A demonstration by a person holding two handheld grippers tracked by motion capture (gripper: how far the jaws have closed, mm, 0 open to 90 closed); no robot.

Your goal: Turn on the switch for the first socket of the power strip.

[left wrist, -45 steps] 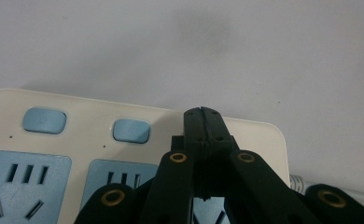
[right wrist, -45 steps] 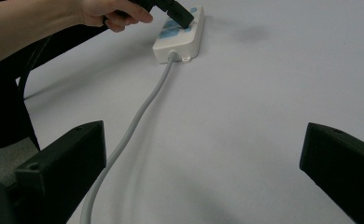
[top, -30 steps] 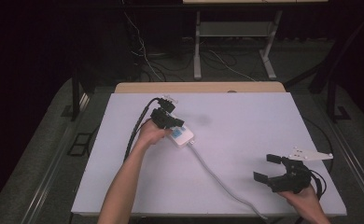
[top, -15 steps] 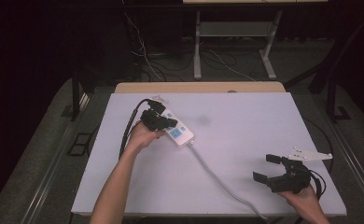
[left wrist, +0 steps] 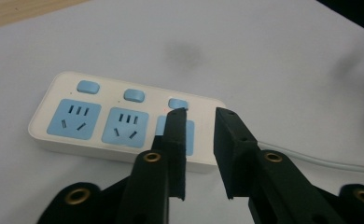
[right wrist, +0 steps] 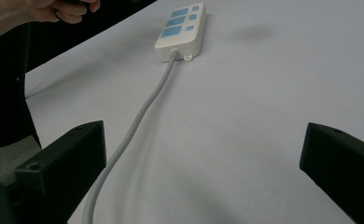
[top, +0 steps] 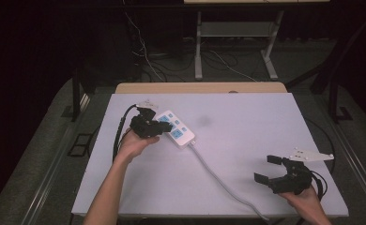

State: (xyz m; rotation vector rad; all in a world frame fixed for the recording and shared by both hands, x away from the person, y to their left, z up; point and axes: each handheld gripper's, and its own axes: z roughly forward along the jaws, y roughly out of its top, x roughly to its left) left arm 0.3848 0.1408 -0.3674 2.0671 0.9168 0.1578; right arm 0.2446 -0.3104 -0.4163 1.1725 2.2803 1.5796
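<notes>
A white power strip (top: 176,130) with blue sockets and blue switches lies on the white table (top: 256,122), left of centre. Its grey cable (top: 218,178) runs to the front edge. My left gripper (top: 161,126) sits just left of the strip, pointing at it. In the left gripper view the jaws (left wrist: 201,114) have just been opening; a narrow gap stands between them with nothing in it, over the third socket of the strip (left wrist: 124,121). My right gripper (top: 266,168) rests wide open near the front right corner, aimed along the cable (right wrist: 138,116) toward the strip (right wrist: 180,28).
A faint dark smudge (top: 202,121) marks the table right of the strip. A wooden board (top: 200,88) borders the far edge. Behind it stand a metal frame (top: 232,33) and loose floor cables (top: 143,61). Dark floor surrounds the table.
My left gripper has drawn back leftward off the power strip, and its jaws have parted a little. The strip, its cable and the right gripper have kept their places.
</notes>
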